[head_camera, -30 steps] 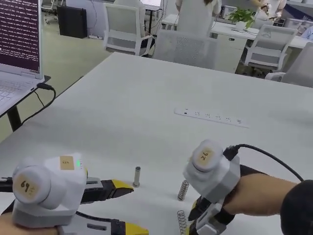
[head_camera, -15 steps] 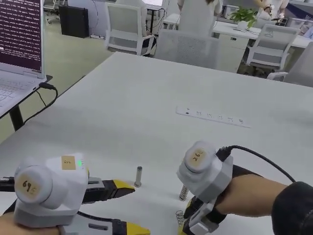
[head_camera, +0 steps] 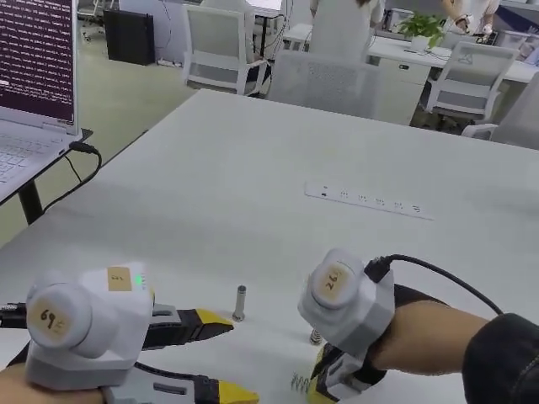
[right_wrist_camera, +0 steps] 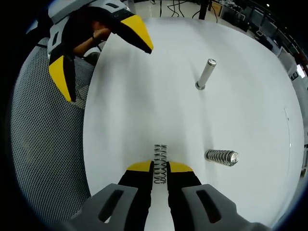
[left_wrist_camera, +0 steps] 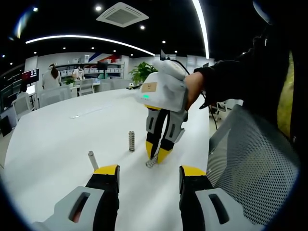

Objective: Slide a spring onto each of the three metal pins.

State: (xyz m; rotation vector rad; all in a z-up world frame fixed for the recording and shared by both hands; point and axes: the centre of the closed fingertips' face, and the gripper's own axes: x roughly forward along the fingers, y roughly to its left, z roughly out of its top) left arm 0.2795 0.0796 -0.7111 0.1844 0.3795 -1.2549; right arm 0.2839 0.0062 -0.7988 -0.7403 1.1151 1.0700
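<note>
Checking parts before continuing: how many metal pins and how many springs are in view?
Pins: 2, a bare pin and a sprung pin.
Springs: 2, the fitted spring and a loose spring in the right gripper.
Total: 4.

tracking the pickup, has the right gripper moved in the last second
Yes. Judged against the bare pin, the right gripper has shifted left toward it and lower, onto the loose spring.

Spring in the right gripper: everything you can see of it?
The spring is a short coil of bare silvery wire, evenly wound. Its near end is pinched between the yellow-tipped jaws of the right gripper; the rest juts forward, free, threaded on nothing. It is low at the white table; whether it touches the tabletop is unclear.
</note>
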